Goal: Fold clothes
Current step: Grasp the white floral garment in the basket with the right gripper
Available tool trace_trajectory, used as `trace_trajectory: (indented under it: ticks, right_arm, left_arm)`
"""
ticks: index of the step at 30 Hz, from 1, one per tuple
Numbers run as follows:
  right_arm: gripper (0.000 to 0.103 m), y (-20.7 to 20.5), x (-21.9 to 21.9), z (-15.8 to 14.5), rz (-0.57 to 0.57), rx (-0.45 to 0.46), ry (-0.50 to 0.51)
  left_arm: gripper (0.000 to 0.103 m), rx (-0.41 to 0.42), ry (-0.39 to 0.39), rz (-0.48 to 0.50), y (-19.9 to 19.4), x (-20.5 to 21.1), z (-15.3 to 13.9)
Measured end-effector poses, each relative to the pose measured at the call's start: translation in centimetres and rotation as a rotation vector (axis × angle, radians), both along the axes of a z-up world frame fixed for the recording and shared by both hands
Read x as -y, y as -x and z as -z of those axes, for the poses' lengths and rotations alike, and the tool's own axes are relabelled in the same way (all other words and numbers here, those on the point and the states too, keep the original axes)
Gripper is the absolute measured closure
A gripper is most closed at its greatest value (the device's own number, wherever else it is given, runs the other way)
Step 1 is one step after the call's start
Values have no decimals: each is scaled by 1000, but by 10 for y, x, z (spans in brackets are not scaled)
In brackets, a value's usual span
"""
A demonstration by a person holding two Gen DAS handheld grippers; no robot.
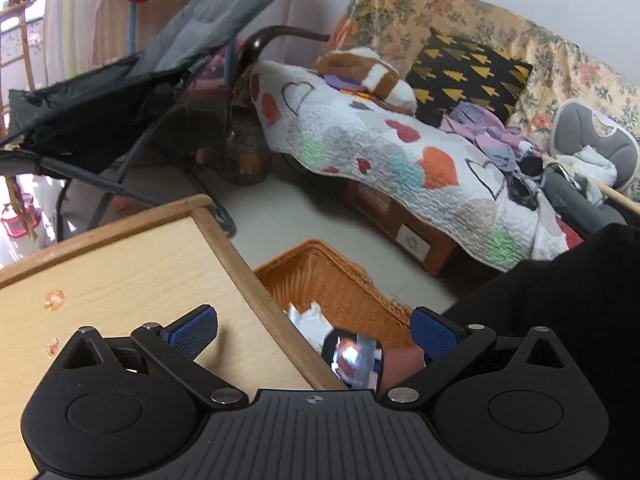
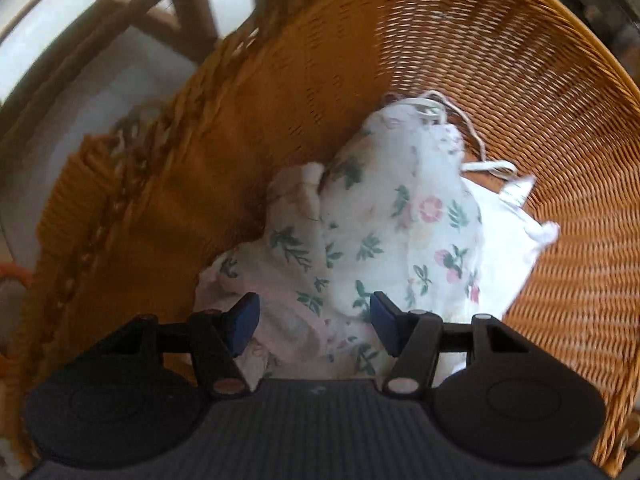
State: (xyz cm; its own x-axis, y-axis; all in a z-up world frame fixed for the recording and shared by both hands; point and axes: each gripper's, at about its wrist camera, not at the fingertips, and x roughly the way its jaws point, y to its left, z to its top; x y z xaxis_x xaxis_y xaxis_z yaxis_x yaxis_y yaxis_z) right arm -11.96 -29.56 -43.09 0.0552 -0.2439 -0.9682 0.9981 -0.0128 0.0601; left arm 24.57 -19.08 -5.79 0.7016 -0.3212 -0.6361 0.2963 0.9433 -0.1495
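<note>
Left wrist view: the left gripper (image 1: 314,334) hangs over the edge of the table (image 1: 120,280), jaws wide and holding nothing. Below the edge stands the basket (image 1: 340,280) on the floor, with white cloth (image 1: 310,320) showing inside. A sofa (image 1: 440,32) with a quilt (image 1: 400,152) and loose garments lies beyond; a folded chair (image 1: 120,100) stands to the left. The bare tabletop appears to be the folding surface. Right wrist view: the right gripper (image 2: 315,326) is down inside the basket (image 2: 520,120), jaws wide, straddling the floral garment (image 2: 384,220) without clamping it. A white piece (image 2: 512,232) with a cord (image 2: 460,120) lies beside it, touching. The step in hand is judged to be pickup; no folding has begun. The next move calls for closing on a fabric ridge and lifting clear. Risks: the cord or the white piece may drag along, and the basket wall may crowd the lift.
</note>
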Motion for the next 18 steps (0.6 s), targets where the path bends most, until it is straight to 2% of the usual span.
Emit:
trace_trajectory:
  ticks: [10, 12, 14, 18]
  right_arm:
    - [46, -15, 13, 32, -70, -21, -39]
    - [55, -18, 17, 37, -77, -24, -60]
    - [57, -20, 21, 42, -80, -36, -87]
    - [78, -21, 27, 48, -88, -48, -117]
  left_arm:
    - [0, -15, 32, -90, -12, -14, 5]
    - [0, -18, 37, -95, -15, -15, 5]
    - [0, -21, 42, -99, -18, -17, 6]
    - [0, -31, 50, -93, -20, -16, 9]
